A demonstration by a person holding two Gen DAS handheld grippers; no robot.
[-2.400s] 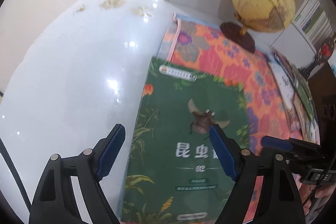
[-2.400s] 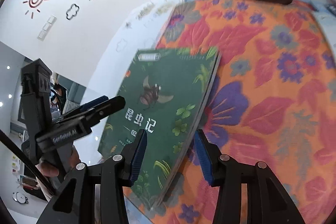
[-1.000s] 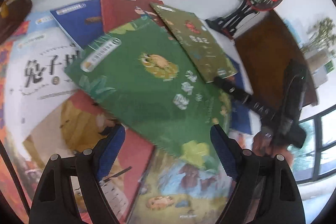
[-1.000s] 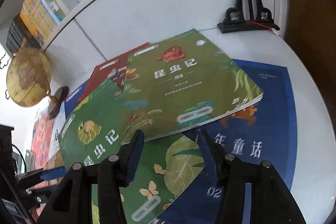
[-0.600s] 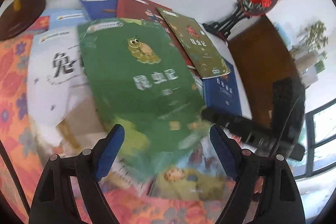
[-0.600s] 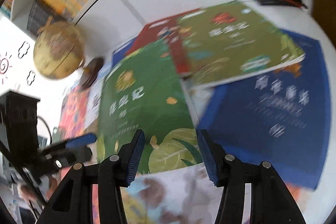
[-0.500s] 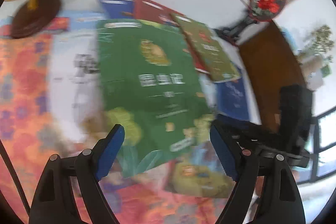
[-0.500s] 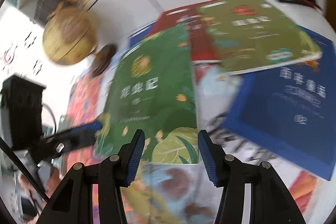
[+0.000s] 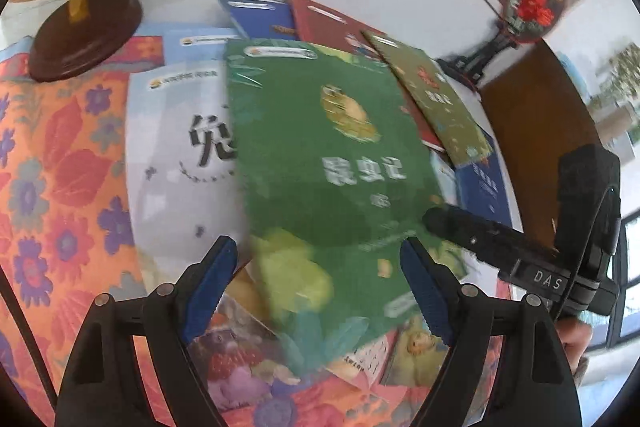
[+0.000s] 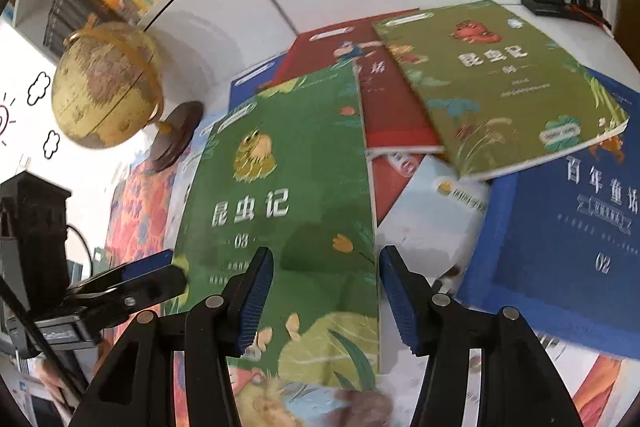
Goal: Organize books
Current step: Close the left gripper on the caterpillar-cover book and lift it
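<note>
Several picture books lie overlapped on the table. On top in the middle is a bright green book (image 9: 320,155) with a frog on its cover (image 10: 288,195). My left gripper (image 9: 318,247) hovers open above its lower half, not touching it. My right gripper (image 10: 326,255) hangs over the book's right edge. Its jaws are opening, with nothing held between them. An olive green book (image 10: 500,87) lies on a red book (image 10: 384,107) and a dark blue book (image 10: 568,247). A white book (image 9: 176,147) lies under the green one's left side.
A globe (image 10: 104,83) on a dark round base (image 9: 84,31) stands at the back left. An orange floral cloth (image 9: 60,187) covers the table's left part. A black stand with a red fan (image 9: 520,11) is at the back right. Bookshelves line the wall behind.
Both grippers have swung left across the pile, so the bright green book now sits under both. The globe's base has come into the left view. Nothing was taken hold of.
</note>
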